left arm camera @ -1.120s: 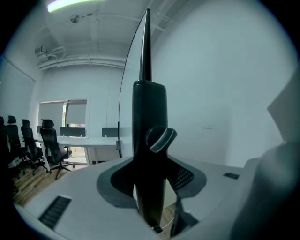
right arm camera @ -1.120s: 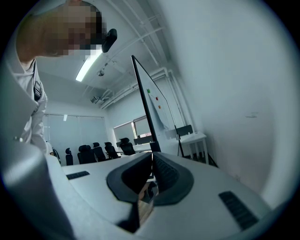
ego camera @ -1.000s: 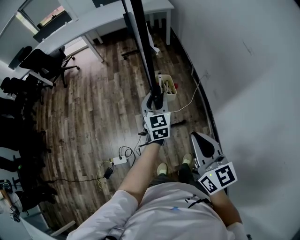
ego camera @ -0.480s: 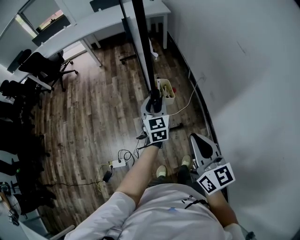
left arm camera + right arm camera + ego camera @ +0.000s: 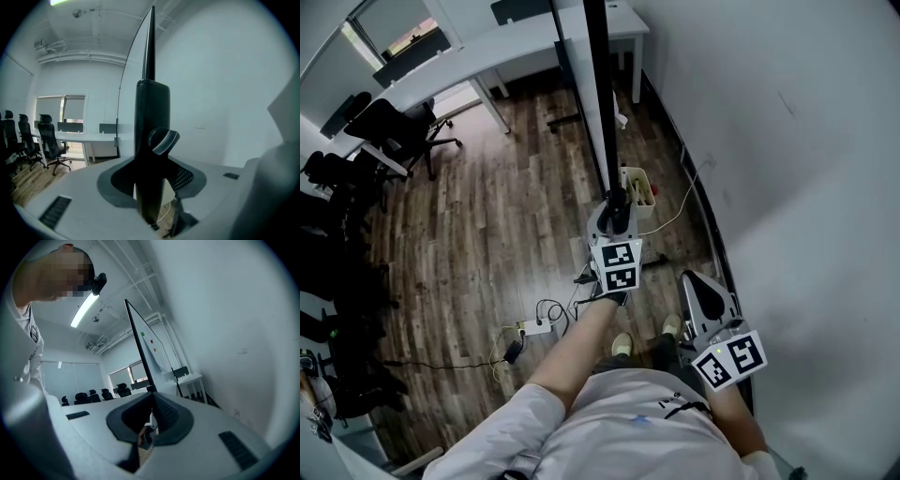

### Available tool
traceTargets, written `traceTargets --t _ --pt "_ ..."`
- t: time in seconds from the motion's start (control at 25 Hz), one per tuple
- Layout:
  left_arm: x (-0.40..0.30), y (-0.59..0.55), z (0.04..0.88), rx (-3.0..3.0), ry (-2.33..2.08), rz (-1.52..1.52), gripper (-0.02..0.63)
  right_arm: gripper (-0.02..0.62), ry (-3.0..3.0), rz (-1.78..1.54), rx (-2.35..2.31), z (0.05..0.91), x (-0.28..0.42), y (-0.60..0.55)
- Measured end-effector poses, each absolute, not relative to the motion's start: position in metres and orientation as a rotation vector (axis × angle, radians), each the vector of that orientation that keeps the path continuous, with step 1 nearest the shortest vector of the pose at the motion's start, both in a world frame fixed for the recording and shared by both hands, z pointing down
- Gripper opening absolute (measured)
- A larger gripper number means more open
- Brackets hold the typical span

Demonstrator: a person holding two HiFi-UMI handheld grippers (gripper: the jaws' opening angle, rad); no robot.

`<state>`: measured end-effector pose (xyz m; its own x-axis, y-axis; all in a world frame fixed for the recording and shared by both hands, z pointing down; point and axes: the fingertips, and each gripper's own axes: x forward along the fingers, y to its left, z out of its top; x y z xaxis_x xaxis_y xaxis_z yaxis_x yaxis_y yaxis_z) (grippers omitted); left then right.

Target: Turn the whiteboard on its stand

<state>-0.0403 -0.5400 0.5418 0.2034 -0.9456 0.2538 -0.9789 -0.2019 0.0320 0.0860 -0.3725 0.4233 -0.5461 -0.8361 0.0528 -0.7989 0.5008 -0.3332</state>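
whiteboard (image 5: 600,94) stands edge-on, thin and black (clamped in left gripper (image 5: 617,208)); right gripper (image 5: 695,283) closed, empty.

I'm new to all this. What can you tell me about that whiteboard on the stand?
The whiteboard is a tall white panel in a thin black frame, standing upright on the wood floor close to the wall. A few small coloured dots, likely magnets, sit on its face. The head view shows it edge-on, as a dark line. Its black side upright carries a round knob, and the left hand-held gripper appears clamped on that upright.
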Motion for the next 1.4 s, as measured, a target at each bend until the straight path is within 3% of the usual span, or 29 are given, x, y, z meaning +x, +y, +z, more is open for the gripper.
traceTargets --t 0.76,1.4 --pt "-0.037 -0.417 0.542 2.347 -1.77 0.265 0.183 0.014 2.615 -0.47 -1.433 0.418 0.068 -0.309" --pt "-0.041 -0.299 0.546 2.281 -1.815 0.252 0.183 0.014 2.67 -0.471 -1.355 0.42 0.093 -0.173"
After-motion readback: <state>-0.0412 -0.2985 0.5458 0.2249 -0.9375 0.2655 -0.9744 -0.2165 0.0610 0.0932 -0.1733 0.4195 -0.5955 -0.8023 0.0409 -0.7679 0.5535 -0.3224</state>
